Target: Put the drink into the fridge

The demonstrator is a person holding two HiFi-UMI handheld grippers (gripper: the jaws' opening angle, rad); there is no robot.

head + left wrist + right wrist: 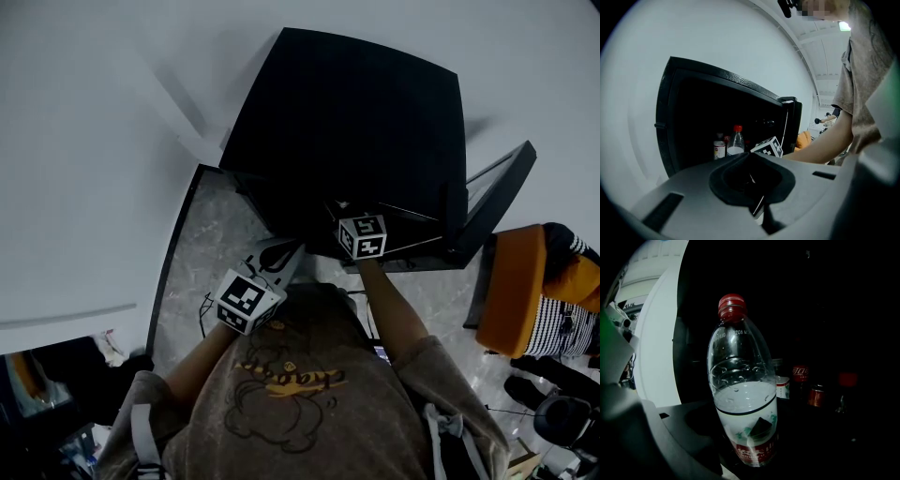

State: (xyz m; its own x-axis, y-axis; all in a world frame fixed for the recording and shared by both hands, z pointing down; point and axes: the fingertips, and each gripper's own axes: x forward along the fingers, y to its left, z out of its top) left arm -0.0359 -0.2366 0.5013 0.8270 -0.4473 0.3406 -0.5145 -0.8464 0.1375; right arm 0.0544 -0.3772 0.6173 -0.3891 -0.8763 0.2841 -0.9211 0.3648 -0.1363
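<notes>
Inside the black fridge (356, 112), which fills the 12 o'clock part of the head view, the drink is already past the opening. The fridge stands on a grey marbled desk (187, 253), with its door (497, 197) swung out toward 3 o'clock. An orange chair (511, 281) sits beyond the door, at 4 o'clock.

The person's right forearm (398, 314) reaches toward 12 o'clock into the dark opening. It carries the right hand-held gripper (747, 446), whose jaws are clamped on the lower body of a water bottle (743, 394). The bottle is clear, upright and red-capped. It is about half full, and its red label sits right between the jaws. The left jaw shows as a grey slab at 8 o'clock of the bottle, while the other side is lost in the dark.

The left hand-held gripper (752, 180) hangs outside the fridge at 7 o'clock of the right one in the head view. Its black pads are pressed together with nothing between them.

Behind the bottle, toward 3 o'clock in the right gripper view, three things stand deeper in the fridge:
- a small white bottle (782, 385)
- a cola bottle (800, 378)
- a can (815, 396)
</notes>
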